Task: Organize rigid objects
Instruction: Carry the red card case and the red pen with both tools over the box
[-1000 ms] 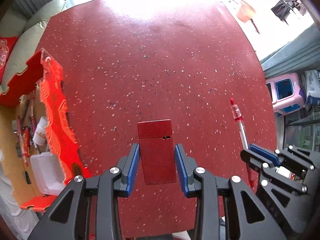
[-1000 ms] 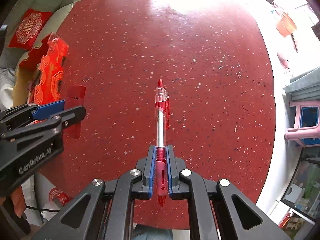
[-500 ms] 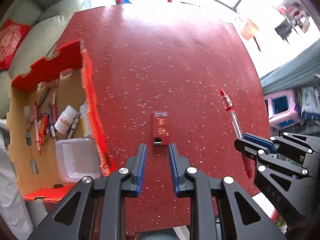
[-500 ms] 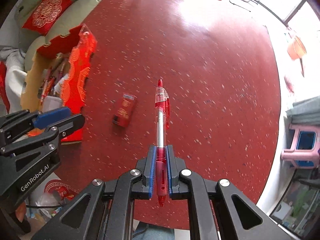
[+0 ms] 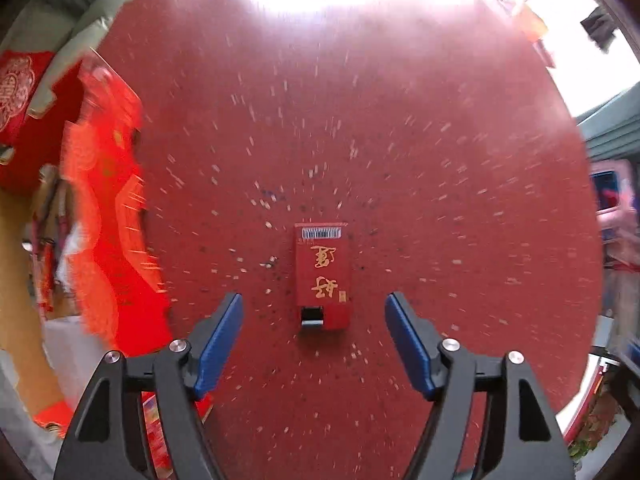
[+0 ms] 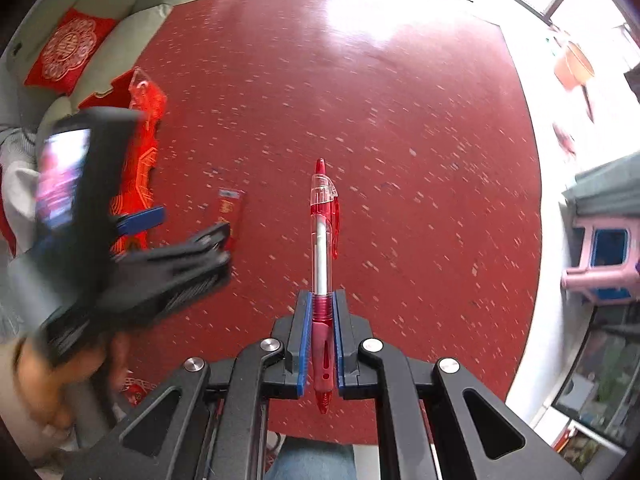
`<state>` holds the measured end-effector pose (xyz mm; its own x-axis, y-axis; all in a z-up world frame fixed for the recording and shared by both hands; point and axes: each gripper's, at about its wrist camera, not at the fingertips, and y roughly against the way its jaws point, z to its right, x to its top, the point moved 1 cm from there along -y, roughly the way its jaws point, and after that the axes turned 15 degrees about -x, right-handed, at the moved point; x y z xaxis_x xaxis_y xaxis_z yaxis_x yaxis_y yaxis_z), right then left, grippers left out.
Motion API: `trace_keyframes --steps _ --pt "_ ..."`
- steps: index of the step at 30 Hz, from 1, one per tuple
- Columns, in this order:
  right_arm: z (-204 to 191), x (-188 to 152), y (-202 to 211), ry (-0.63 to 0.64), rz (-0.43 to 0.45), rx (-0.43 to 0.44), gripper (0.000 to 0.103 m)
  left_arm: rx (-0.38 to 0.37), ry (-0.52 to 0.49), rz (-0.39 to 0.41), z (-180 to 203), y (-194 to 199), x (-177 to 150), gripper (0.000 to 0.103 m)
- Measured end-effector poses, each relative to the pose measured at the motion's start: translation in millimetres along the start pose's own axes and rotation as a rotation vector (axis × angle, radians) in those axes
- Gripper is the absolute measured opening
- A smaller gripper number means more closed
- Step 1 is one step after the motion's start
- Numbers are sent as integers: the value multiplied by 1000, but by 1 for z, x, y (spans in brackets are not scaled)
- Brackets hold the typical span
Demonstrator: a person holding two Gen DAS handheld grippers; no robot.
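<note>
Table [image 5: 400, 120]: round, red speckled top, fills both views. Left wrist view is streaked with motion blur, radial about the centre, so that camera is travelling along its own axis at this instant.

Storage box [image 5: 108, 216]: red and orange cardboard, left edge of the table. A second ago its wall stood close beside the left gripper; half a second ago the open interior with pens and a white container was visible. Now only the blurred outer wall shows, contents not legible.

Left gripper [image 5: 314, 340]: jaws spread wide, nothing between them. A second ago the blue pads bracketed the small red box closely; half a second ago the gap was narrow and the box lay free beyond the tips. The jaws have since opened much further. In the right wrist view the left gripper [image 6: 176, 236] is blurred, near left of the pen.

Small red box [image 5: 322, 276]: gold script, flat on the table just beyond the open tips, centred in the gap, well right of the storage box. Not gripped. Also seen at [image 6: 230, 218].

Right gripper [image 6: 318, 344]: clamped on the red pen [image 6: 324, 240] at its grip section, pen pointing away from the camera; unchanged across all three instants.

Judgement: the small box has been released or lost and the left gripper appears set for a fresh approach. Neither item is stored yet.
</note>
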<state>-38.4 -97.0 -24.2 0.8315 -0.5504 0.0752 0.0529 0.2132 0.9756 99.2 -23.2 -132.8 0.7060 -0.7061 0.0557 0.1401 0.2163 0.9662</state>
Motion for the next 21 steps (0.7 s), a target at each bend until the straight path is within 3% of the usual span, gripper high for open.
trace_keyframes --steps 4,6,8,10,11,15,21 --pt "19 -11 -2 -26 -16 -8 11 21 51 -33 -2 -26 6 76" --pt "26 -15 -5 -33 -26 -8 11 55 59 -29 -2 -30 8 84" --pt "31 -17 -7 -37 -31 -6 11 35 73 -19 -4 -30 10 83" --pt "33 -16 -9 -36 -33 -1 11 12 70 -24 -4 -28 10 68" --pt "33 -15 -9 -34 -29 3 11 5 50 -18 0 -24 10 38" --pt "29 -10 -7 -21 -17 17 11 -34 33 -39 6 -15 6 37" --pt "21 -2 -2 -21 11 36 11 -125 22 57 11 45 -17 37"
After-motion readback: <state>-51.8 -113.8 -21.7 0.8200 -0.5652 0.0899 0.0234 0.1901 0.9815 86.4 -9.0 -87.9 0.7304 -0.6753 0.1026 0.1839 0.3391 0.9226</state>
